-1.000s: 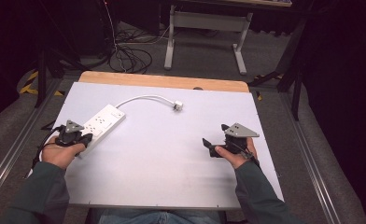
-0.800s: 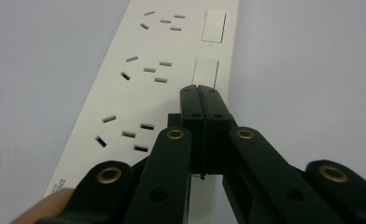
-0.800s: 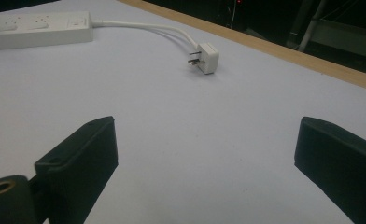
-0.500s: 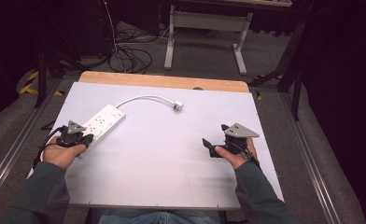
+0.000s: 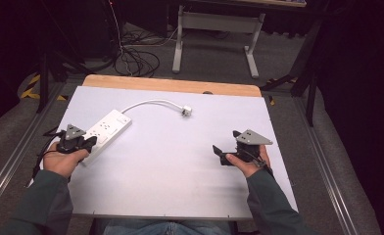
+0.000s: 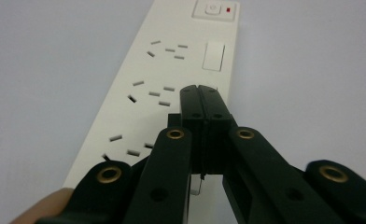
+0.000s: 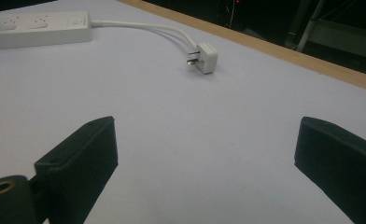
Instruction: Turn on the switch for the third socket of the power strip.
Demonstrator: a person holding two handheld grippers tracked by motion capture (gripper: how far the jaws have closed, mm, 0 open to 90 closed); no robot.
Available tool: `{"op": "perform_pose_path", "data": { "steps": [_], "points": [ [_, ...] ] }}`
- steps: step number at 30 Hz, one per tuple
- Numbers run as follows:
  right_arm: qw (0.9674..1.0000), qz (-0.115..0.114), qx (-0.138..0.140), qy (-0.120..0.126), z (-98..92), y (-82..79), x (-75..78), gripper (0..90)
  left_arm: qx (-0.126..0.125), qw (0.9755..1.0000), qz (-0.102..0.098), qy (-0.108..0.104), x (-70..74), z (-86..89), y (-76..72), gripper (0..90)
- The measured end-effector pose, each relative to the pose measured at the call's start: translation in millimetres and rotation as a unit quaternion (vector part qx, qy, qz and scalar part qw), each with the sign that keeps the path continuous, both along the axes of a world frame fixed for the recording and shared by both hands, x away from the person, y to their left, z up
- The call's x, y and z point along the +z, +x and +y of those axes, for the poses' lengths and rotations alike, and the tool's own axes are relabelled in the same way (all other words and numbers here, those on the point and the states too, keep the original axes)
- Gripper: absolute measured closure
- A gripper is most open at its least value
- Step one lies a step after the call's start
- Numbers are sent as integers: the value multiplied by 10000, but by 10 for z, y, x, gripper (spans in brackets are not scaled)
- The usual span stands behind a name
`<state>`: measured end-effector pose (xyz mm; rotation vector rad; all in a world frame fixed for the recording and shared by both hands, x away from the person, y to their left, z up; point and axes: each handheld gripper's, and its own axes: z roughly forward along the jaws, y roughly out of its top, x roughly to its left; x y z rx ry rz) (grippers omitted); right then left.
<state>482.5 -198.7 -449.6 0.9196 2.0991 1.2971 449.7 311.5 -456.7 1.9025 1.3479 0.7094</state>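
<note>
A person sits at a white surface (image 5: 180,171), both forearms in dark green sleeves, holding one pair of tongs in each hand.

One white power strip (image 5: 106,131) lies at the left of the surface, angled away from the person. In the left gripper view it shows three groups of socket slots, a blank white rectangle and a switch with a red mark at its far end. One white cable (image 5: 148,103) curves from the strip's far end to one white plug (image 5: 186,110), which lies on the surface near the far middle, prongs visible in the right gripper view.

The left tongs (image 5: 88,143) rest at the near end of the strip. Their two black jaws are pressed together with no gap, tips over the strip's top face; nothing is seen between them.

The right tongs (image 5: 219,151) sit at the right of the surface, well apart from the strip and plug. Their jaws are spread wide and hold nothing, with bare surface between them.
</note>
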Motion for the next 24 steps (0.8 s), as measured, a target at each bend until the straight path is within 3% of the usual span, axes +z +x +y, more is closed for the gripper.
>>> {"op": "perform_pose_path", "data": {
  "steps": [12,24],
  "points": [
    [10000,8,14,-21,11,6,-4,65,166,9972,-672,-293,110,33,-66,899],
    [10000,30,33,-14,17,16,-11,65,173,9954,-873,-366,147,38,-100,899]
  ]
}}
